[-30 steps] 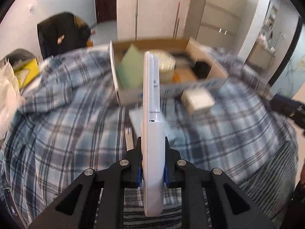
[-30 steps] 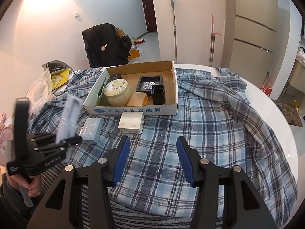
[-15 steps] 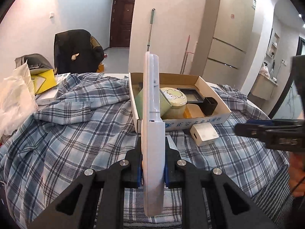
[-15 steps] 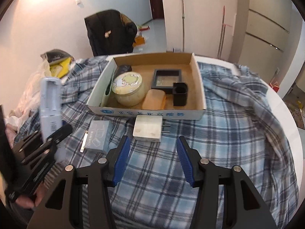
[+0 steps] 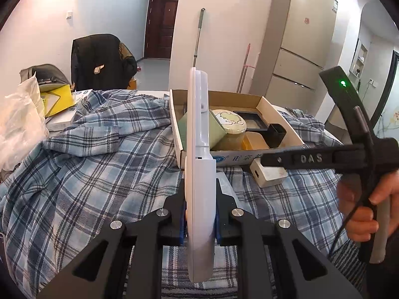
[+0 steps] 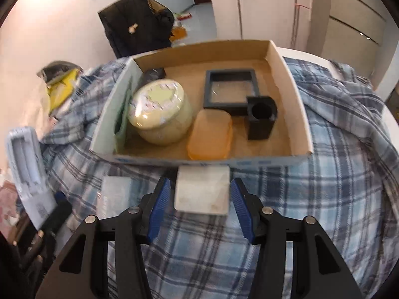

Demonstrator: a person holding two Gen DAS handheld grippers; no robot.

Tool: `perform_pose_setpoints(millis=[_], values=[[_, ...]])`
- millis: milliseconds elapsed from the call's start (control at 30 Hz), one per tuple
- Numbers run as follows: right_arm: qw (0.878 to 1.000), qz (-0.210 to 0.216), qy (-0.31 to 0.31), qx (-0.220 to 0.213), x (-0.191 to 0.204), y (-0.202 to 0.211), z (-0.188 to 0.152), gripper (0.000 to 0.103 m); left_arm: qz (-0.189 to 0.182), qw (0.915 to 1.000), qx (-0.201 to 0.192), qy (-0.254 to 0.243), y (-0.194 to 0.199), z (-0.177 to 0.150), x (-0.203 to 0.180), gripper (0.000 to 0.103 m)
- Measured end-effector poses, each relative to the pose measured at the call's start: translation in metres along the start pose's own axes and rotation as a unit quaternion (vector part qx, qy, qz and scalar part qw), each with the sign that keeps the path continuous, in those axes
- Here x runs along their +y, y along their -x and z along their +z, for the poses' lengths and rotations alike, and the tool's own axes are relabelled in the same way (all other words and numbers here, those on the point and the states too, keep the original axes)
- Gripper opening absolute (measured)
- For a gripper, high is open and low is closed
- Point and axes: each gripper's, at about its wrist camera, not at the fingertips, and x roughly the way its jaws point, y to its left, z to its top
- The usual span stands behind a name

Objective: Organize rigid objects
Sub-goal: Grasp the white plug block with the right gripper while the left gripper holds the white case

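Observation:
My left gripper (image 5: 200,220) is shut on a flat white plastic device (image 5: 199,169), held upright on edge above the plaid cloth; it also shows at the left of the right wrist view (image 6: 27,167). My right gripper (image 6: 200,206) is open, its blue pads on either side of a white charger block (image 6: 202,189) lying just in front of the cardboard box (image 6: 301,114). The box holds a round cream jar (image 6: 159,112), an orange soap case (image 6: 209,135), a black frame (image 6: 230,89) and a black square cup (image 6: 260,119). The right gripper's body shows in the left wrist view (image 5: 269,160).
A small pale blue box (image 6: 116,193) lies on the cloth left of the charger. A green card (image 5: 199,130) leans in the box's left end. Plastic bags and a yellow folder (image 5: 56,99) sit at the far left. A fridge and a chair with a black coat stand behind.
My right gripper moved forward and down until its open pads straddle the white charger. My left gripper kept hold of the white device and lifted, tilting its view up.

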Motion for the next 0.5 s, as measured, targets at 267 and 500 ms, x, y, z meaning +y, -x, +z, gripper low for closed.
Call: perform_pose_setpoints(millis=[267, 500], values=[[0.998, 0.054, -0.039, 0.008, -0.021, -0.011, 0.007, 0.05, -0.005, 1.0, 0.0, -0.002, 0.0, 0.0, -0.001, 0.018], [0.996, 0.072, -0.033, 0.031, -0.024, -0.015, -0.002, 0.05, -0.012, 0.9999, 0.002, -0.005, 0.0, 0.0, -0.003, 0.018]])
